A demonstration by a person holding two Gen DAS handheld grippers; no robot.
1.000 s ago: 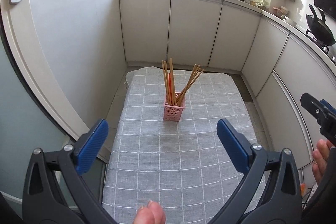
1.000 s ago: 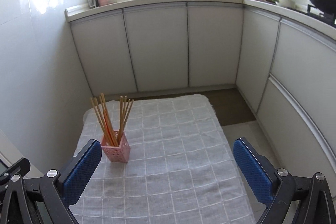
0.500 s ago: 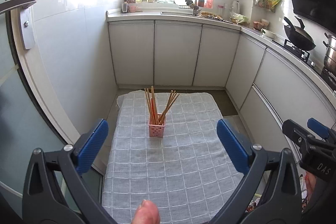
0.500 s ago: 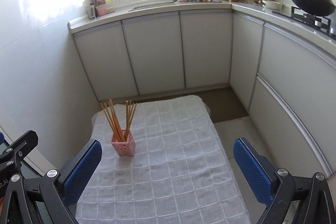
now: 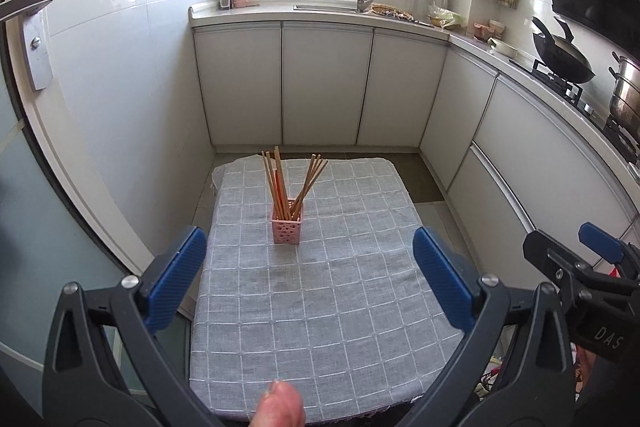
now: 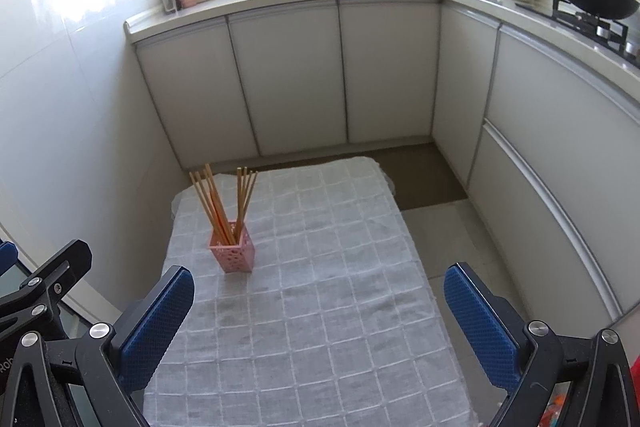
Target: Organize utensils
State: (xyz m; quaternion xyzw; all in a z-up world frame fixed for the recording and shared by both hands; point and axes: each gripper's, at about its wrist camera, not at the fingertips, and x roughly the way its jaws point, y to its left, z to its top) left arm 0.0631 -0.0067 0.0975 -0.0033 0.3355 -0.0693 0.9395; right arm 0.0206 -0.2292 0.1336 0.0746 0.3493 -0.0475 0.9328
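Observation:
A pink perforated holder (image 5: 286, 230) stands upright on the grey checked tablecloth (image 5: 320, 307), with several wooden chopsticks (image 5: 280, 183) leaning in it in two bunches. It also shows in the right wrist view (image 6: 233, 251), with its chopsticks (image 6: 218, 203). My left gripper (image 5: 310, 281) is open and empty, held back above the table's near end. My right gripper (image 6: 318, 323) is open and empty, to the right of the left one and also well short of the holder. The right gripper's body shows at the right edge of the left wrist view (image 5: 580, 275).
The small table stands in a narrow kitchen. White cabinets (image 5: 324, 83) run along the back and right. A wok (image 5: 560, 57) and pot sit on the stove at the right. A door with a metal handle (image 5: 30, 27) is at the left. The floor (image 6: 432, 179) lies beyond the table.
Both grippers have pulled back and up from the holder, so it looks smaller and farther away and more of the kitchen shows. Both stay open.

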